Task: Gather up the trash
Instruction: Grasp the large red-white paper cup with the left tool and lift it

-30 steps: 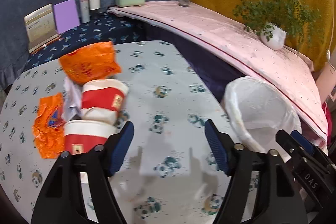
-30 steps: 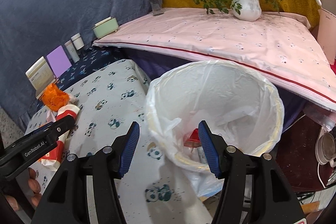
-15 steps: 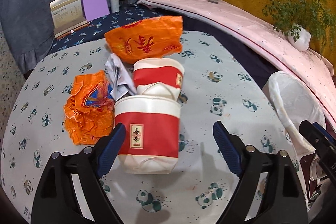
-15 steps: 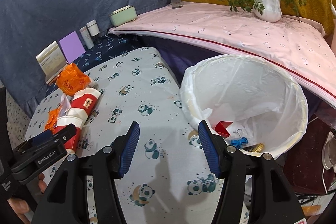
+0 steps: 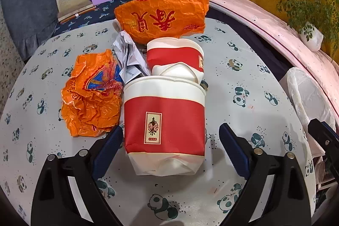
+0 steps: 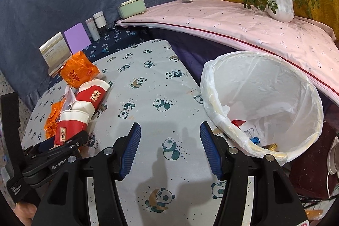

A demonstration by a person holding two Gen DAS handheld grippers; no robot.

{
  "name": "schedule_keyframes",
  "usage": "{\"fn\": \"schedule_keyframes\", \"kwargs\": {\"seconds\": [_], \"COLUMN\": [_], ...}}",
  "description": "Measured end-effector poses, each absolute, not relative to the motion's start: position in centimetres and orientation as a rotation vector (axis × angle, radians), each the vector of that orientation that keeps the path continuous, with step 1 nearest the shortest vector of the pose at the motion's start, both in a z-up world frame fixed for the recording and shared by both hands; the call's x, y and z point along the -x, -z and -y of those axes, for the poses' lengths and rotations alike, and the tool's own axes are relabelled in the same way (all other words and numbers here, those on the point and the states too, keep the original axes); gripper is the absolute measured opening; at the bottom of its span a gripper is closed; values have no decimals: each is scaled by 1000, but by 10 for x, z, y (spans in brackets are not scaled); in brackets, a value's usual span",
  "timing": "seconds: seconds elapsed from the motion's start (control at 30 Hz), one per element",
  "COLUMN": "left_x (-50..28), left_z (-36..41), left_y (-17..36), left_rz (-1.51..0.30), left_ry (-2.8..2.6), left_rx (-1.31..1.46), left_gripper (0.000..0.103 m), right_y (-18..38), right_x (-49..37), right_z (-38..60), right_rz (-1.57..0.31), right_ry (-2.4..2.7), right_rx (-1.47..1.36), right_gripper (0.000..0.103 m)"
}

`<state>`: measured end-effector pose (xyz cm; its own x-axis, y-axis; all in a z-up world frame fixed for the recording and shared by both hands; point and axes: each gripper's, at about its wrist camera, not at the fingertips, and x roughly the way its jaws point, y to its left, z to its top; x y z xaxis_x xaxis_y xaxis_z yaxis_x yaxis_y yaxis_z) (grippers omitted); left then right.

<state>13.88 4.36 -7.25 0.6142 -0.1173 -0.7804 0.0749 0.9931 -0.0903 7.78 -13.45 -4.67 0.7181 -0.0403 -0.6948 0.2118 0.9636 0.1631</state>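
**Q:** Since a second ago, what has moved?

**A:** Both views have swung. The left gripper has turned from the bin toward the trash pile and closed in on the near cup, which now fills the middle of its view. The right gripper has drawn back from over the bin and now hovers above bare bench.

**Q:** Where is the trash?

**A:** It lies in a heap on the panda-print bench. The near cup, red and white paper, lies on its side with its crushed base toward the camera. A second cup lies just behind, touching it. A crumpled orange bag sits to its left, white paper behind that, and a larger orange bag is at the back.

**Q:** How are the jaws?

**A:** On both grippers the jaws are spread wide and hold nothing. The left jaws flank the near cup; the left pad looks close to the cup wall and the right pad stands clear of it.

**Q:** How should the grab go?

**A:** I judge the cup should be centred first, then squeezed gently across the red band, since thin paper will buckle. Lift straight up so the second cup is not dragged along. The lined bin stands at the bench's right edge.
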Motion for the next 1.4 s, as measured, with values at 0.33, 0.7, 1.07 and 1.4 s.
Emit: {"fn": "schedule_keyframes", "kwargs": {"seconds": [0.33, 0.7, 1.07, 1.4], "left_x": [-144, -135, -126, -135], "left_z": [-45, -57, -95, -136], "left_y": [85, 66, 29, 18], "left_rz": [-948, -896, -823, -786], "left_ry": [148, 166, 128, 52], "left_rx": [59, 96, 140, 148], "left_gripper": [63, 62, 63, 63], "right_y": [56, 55, 43, 37], "right_x": [-87, -94, -114, -161], "right_z": [127, 110, 74, 27], "right_rz": [-783, -789, -779, -793], "right_ry": [124, 94, 10, -100], "right_rx": [-233, -222, -218, -218], "right_gripper": [57, 57, 57, 57]}}
